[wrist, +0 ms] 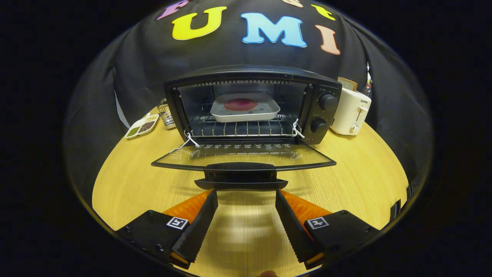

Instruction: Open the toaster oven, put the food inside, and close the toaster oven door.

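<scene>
A black toaster oven (324,111) stands on the round wooden table (357,181), its glass door (244,155) folded down flat toward me. On the wire rack inside rests a white tray (265,112) holding a round red piece of food (240,104). My gripper (246,194) is open, its two black serrated fingers (203,219) spread wide. The door's black handle (240,176) lies just ahead of the fingertips and level with the gap between them. Nothing is held between the fingers.
A white pop-up toaster (350,112) with a bread slice (348,83) stands right of the oven. Left of the oven are a small wire basket (166,114) and a white divided dish of spices (142,125). White strings (186,141) hang at the door hinges.
</scene>
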Demonstrator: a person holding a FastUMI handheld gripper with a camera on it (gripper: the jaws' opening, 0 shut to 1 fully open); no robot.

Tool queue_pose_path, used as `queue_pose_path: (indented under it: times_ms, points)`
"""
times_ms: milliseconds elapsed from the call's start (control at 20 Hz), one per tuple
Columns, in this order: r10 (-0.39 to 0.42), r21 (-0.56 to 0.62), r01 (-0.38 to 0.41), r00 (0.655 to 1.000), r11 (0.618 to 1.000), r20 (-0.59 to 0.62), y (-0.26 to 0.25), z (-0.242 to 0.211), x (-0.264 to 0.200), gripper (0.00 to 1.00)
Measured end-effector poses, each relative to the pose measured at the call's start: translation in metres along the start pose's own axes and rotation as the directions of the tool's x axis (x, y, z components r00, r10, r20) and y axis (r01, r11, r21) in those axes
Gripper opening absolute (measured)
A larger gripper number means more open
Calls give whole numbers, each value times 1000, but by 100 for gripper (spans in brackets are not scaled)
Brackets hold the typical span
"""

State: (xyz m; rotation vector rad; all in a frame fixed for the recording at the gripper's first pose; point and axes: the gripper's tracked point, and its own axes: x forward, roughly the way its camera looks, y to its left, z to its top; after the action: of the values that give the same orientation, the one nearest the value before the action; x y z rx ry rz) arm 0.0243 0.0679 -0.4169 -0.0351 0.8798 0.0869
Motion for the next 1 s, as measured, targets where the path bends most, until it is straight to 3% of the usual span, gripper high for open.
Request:
queue_pose_path:
  times_ms: [250,550,1000]
  points:
    - [0,-6,0,999,1000,47,0,15,-9,96]
    - [-1,-75,17,979,997,204,-1,61,-20,96]
    - [47,-41,-36,949,999,313,-10,118,-30,96]
